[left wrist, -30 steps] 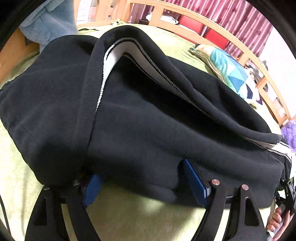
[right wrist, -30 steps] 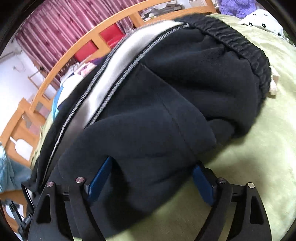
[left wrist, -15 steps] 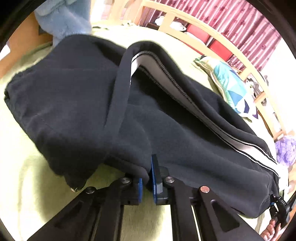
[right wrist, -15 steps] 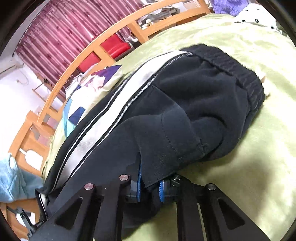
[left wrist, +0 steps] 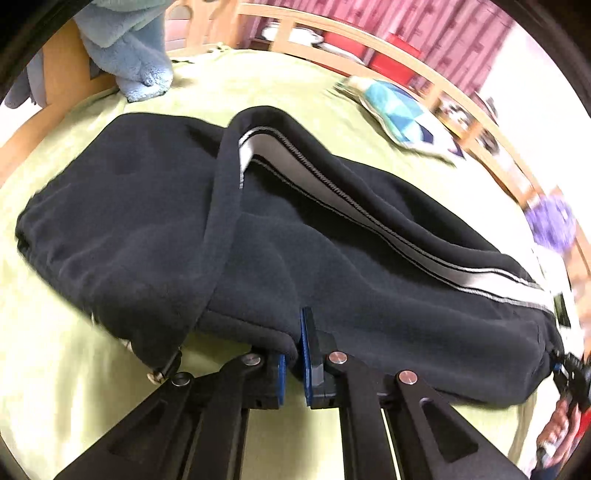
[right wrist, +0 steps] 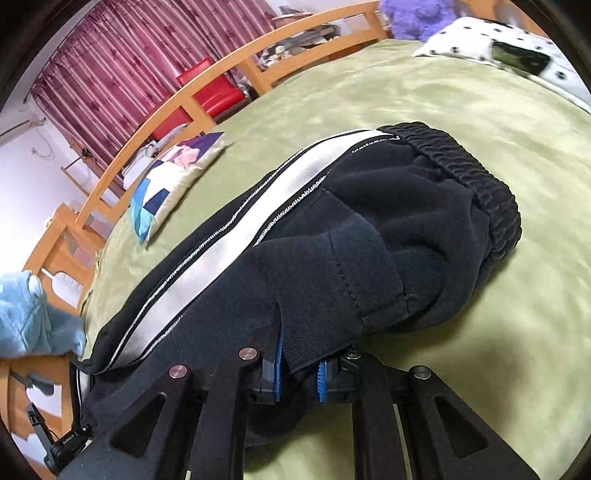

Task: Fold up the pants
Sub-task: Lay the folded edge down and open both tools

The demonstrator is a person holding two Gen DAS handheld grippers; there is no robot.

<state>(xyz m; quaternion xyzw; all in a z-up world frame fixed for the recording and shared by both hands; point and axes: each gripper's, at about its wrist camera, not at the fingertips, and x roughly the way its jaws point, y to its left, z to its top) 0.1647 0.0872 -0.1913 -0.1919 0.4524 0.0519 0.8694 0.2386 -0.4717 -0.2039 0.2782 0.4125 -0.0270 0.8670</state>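
Black fleece pants [left wrist: 332, 266] with a white side stripe [left wrist: 332, 199] lie folded lengthwise on a green bedspread [left wrist: 55, 387]. My left gripper [left wrist: 293, 360] is shut on the near folded edge of the pants. In the right wrist view the pants [right wrist: 369, 236] show their elastic waistband [right wrist: 480, 184] at the far right, and my right gripper [right wrist: 297, 369] is shut on a fold of fabric near the waist end. The far hem is hidden by the top layer.
A patchwork pillow [left wrist: 399, 118] lies beyond the pants by the wooden bed rail [left wrist: 424, 70]. A blue plush blanket [left wrist: 129, 48] hangs at the far left. A purple plush toy [right wrist: 417, 14] and a dotted pillow [right wrist: 498, 48] sit at the bed's far right.
Both grippers went from open around the pants' edge to shut on it. Both have since pulled back and up, so more of the pants and bed shows.
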